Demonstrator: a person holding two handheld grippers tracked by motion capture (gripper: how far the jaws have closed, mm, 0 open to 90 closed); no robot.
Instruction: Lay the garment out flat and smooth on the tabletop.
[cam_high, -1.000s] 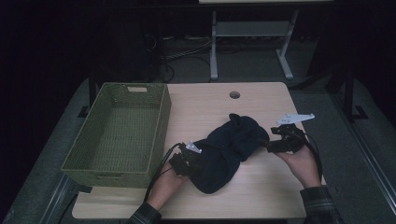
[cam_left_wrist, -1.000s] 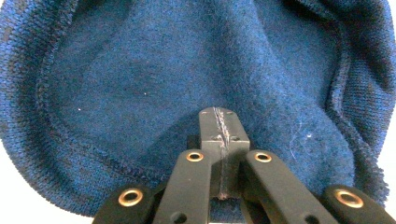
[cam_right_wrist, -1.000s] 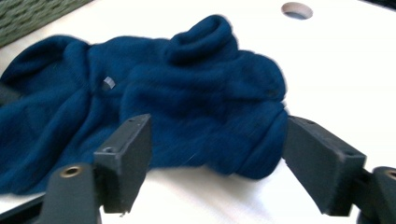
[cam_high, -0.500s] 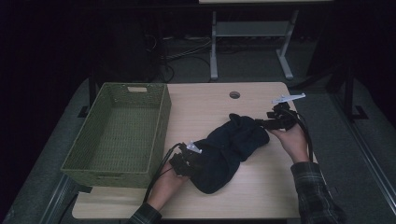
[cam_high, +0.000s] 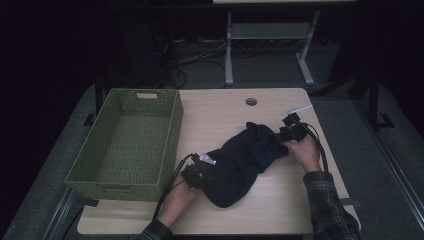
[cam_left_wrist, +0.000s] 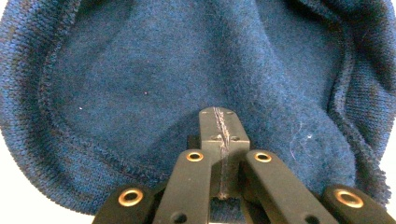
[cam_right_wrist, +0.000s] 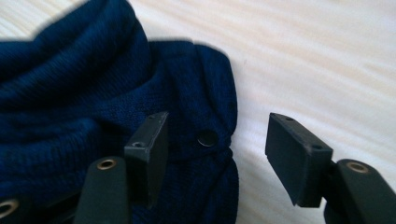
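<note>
1. Now your left gripper (cam_left_wrist: 219, 140) stays clamped on the dark blue knit garment (cam_high: 245, 160), centre frame.
2. Your right gripper (cam_right_wrist: 217, 144), jaws just narrowing, straddles its edge, unpinched.
3. Bare table (cam_high: 220, 107) lies above; the green basket (cam_high: 125, 145) stands left.

A light wooden table (cam_high: 235, 115) is seen, with a round hole (cam_high: 251, 102) set near its far edge. A green woven basket (cam_high: 172, 135) is placed on the left part, reaching past the table's left edge. A dark blue knitted garment (cam_high: 245, 160) is laid crumpled on the middle, right of the basket.
</note>
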